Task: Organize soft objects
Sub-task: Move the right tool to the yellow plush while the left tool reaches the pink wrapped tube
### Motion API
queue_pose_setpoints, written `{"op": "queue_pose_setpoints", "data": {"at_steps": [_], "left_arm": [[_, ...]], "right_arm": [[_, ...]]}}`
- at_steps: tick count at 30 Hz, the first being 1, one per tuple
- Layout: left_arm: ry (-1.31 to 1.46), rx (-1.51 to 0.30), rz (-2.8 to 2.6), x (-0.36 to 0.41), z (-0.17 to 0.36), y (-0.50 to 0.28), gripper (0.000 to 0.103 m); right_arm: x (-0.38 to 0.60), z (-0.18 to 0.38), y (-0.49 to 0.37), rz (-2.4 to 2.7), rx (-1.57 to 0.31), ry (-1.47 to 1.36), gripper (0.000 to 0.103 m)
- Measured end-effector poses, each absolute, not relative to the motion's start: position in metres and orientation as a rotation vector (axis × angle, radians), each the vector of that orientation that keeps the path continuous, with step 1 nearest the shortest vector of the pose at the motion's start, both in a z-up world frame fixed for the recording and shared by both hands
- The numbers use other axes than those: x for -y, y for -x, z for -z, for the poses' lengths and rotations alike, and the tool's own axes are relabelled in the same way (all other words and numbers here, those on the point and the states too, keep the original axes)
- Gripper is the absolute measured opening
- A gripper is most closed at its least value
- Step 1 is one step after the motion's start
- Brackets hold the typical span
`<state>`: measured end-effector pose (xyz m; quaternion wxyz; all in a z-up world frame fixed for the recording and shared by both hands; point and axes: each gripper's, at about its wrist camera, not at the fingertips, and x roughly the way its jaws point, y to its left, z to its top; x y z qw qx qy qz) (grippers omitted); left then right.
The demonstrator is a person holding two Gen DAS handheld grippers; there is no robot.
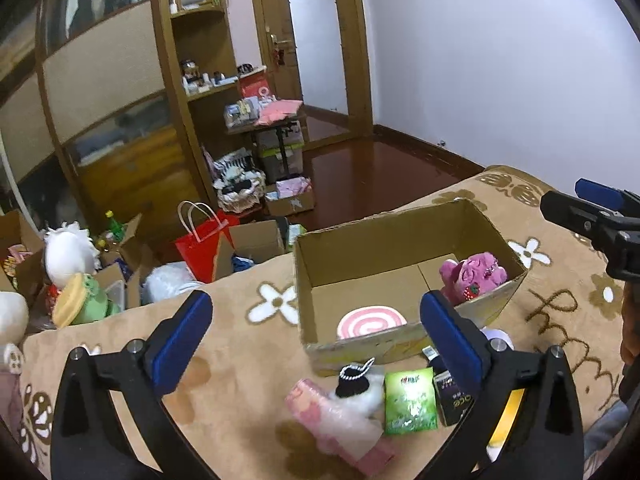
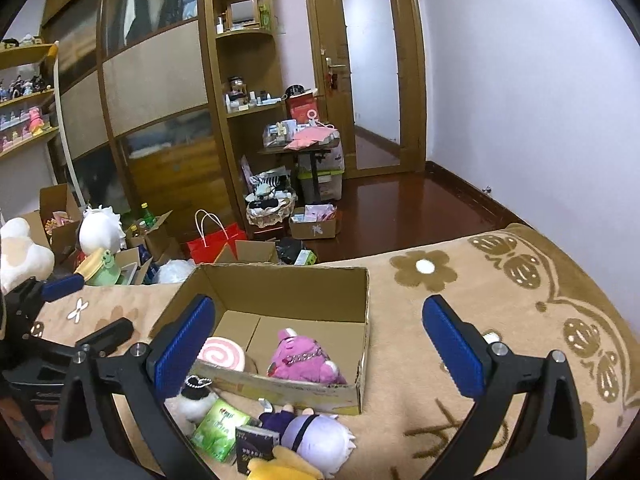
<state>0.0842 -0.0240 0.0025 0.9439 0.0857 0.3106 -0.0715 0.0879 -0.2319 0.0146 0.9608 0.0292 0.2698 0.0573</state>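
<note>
An open cardboard box [image 1: 404, 236] [image 2: 360, 394] stands on the beige flowered blanket. Inside lie a pink swirl-roll plush [image 1: 370, 325] [image 2: 222, 354] and a magenta plush [image 1: 474, 274] [image 2: 306, 360]. In front of the box lie a small white-and-black plush [image 1: 360, 390] [image 2: 194, 398], a pink wrapped soft pack [image 1: 340, 424], a green packet [image 1: 410, 402] [image 2: 218, 426], a dark small box [image 1: 452, 398] [image 2: 254, 444] and a lilac-haired doll [image 2: 316, 436]. My left gripper [image 1: 316, 320] is open and empty above these. My right gripper [image 2: 318, 328] is open and empty over the box; it also shows in the left wrist view [image 1: 596, 208].
Beyond the blanket's far edge the floor holds plush toys [image 1: 70, 252], cardboard boxes [image 1: 256, 240], a red paper bag [image 1: 202, 246] and a basket [image 2: 272, 204]. A wardrobe, shelves and a door stand behind. The blanket [image 2: 500, 320] lies bare to the right of the box.
</note>
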Motion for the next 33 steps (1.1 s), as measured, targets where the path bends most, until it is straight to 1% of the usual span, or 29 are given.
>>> {"op": "queue_pose_setpoints", "data": {"at_steps": [9, 15, 22, 33], "left_arm": [[-0.126, -0.716, 0.095, 0.001, -0.005, -0.06, 0.103], [-0.114, -0.736, 0.071, -0.012, -0.003, -0.056, 0.103], [-0.093, -0.789, 0.064, -0.02, 0.006, -0.056, 0.103], [-0.129, -0.848, 0.075, -0.012, 0.022, -0.061, 0.103]], "right_arm": [[0.225, -0.032, -0.061, -0.121, -0.544, -0.045, 0.103], [0.219, -0.034, -0.047, -0.135, -0.557, -0.048, 0.103], [0.213, -0.022, -0.033, -0.149, -0.598, -0.05, 0.103], [0.201, 0.009, -0.036, -0.148, -0.67, -0.035, 0.103]]}}
